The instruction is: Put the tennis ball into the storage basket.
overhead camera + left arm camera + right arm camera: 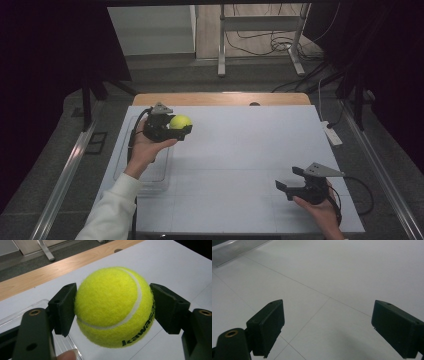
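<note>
Behind the tennis ball [113, 306], half-hidden clear tray [22, 312]

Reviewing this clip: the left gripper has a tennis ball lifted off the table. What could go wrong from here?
1. The left gripper holds the ball only by two flat pads on its round, fuzzy sides; a quick swing could let it slip out.
2. If dropped, the ball would likely bounce or roll off the table, which shows no raised edge.
3. The clear tray lies below the left hand; lowering carelessly could knock it.
</note>
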A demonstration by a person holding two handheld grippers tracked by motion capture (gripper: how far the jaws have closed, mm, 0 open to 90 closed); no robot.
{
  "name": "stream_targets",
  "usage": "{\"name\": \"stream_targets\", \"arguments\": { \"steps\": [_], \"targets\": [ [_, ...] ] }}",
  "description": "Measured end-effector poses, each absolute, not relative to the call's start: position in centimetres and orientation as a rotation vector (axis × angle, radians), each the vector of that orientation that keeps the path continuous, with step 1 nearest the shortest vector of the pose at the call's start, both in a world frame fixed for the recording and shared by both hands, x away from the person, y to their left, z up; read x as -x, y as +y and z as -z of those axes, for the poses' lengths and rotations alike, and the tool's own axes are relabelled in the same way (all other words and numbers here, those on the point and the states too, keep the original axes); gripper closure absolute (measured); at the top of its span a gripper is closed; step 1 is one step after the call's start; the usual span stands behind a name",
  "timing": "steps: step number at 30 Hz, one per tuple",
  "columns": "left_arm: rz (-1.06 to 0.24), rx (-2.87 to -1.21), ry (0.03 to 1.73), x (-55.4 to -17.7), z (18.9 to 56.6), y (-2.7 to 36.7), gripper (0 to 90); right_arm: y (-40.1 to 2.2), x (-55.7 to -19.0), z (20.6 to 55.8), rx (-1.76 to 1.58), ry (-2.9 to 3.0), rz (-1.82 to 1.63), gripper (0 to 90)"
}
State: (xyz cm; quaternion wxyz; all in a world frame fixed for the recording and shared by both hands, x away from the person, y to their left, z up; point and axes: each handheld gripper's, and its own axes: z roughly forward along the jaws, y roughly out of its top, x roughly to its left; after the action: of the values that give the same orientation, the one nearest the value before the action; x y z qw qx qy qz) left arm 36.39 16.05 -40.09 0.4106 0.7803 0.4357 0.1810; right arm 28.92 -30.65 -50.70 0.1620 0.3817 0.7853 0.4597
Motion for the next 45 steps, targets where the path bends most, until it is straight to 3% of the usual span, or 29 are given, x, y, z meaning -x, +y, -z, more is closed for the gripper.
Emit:
{"name": "stream_targets", "arguments": {
  "steps": [45],
  "targets": [
    [-0.52, -1.886, 1.168, -36.9, 39.4, 19.2, 26.5, -30.7, -28.9, 50.7, -1.09, 2.24, -1.312, 11.5]
  ]
}}
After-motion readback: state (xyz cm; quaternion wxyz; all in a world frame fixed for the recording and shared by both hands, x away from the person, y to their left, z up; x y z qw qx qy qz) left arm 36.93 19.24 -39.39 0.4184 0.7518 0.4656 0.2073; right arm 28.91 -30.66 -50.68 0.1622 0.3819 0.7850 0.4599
